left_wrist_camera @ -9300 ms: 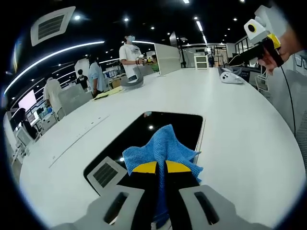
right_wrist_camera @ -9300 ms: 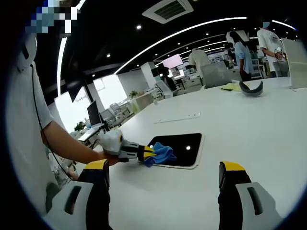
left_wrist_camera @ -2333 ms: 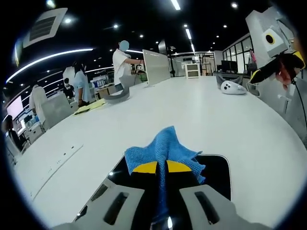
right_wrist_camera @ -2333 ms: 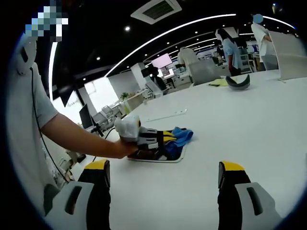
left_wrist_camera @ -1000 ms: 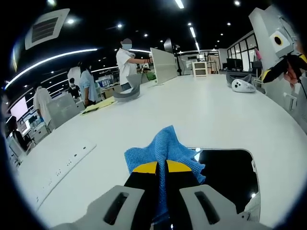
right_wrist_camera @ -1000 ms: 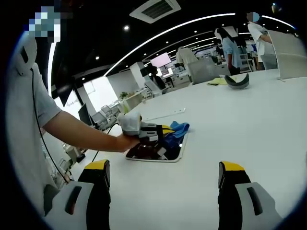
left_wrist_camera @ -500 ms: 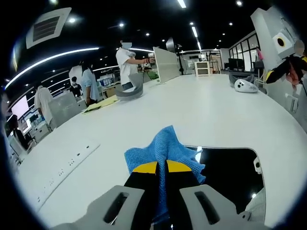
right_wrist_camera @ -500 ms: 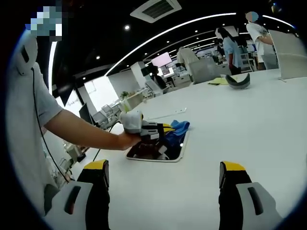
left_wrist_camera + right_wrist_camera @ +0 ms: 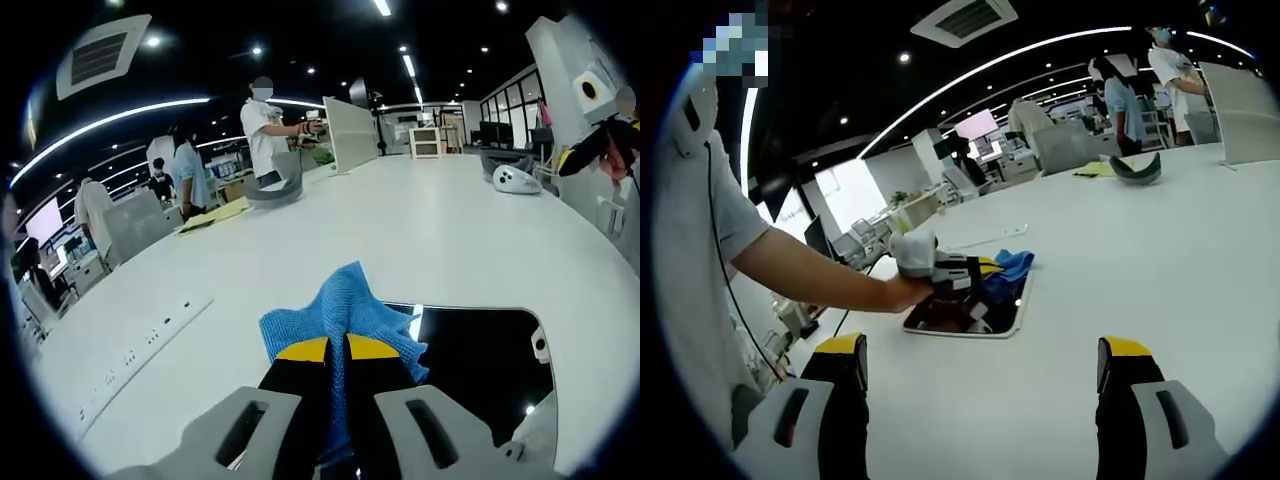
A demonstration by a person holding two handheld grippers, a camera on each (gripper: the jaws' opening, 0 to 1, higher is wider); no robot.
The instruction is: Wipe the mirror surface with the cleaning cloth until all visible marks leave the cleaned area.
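Note:
A dark rectangular mirror [image 9: 480, 360] lies flat on the white table, seen smaller in the right gripper view as the mirror [image 9: 965, 318]. My left gripper [image 9: 337, 351] is shut on a blue cleaning cloth [image 9: 340, 310], which rests at the mirror's left edge. From the right gripper view, the left gripper [image 9: 978, 275] and the blue cloth [image 9: 1010, 265] sit over the mirror's far end, held by a person's hand. My right gripper [image 9: 980, 365] stands open well above the table, with nothing between its jaws. It appears at the upper right of the left gripper view as the right gripper [image 9: 595, 150].
The white table [image 9: 420, 230] stretches far ahead. A white strip [image 9: 130, 350] lies at left, a grey curved object [image 9: 272, 190] and a white panel [image 9: 350, 135] stand at the back. Several people stand beyond the table. A white device [image 9: 515, 178] lies far right.
Over the last seconds my left gripper has carried the cloth across the mirror to its left edge. In the last half second almost nothing has shifted. The right gripper stays open.

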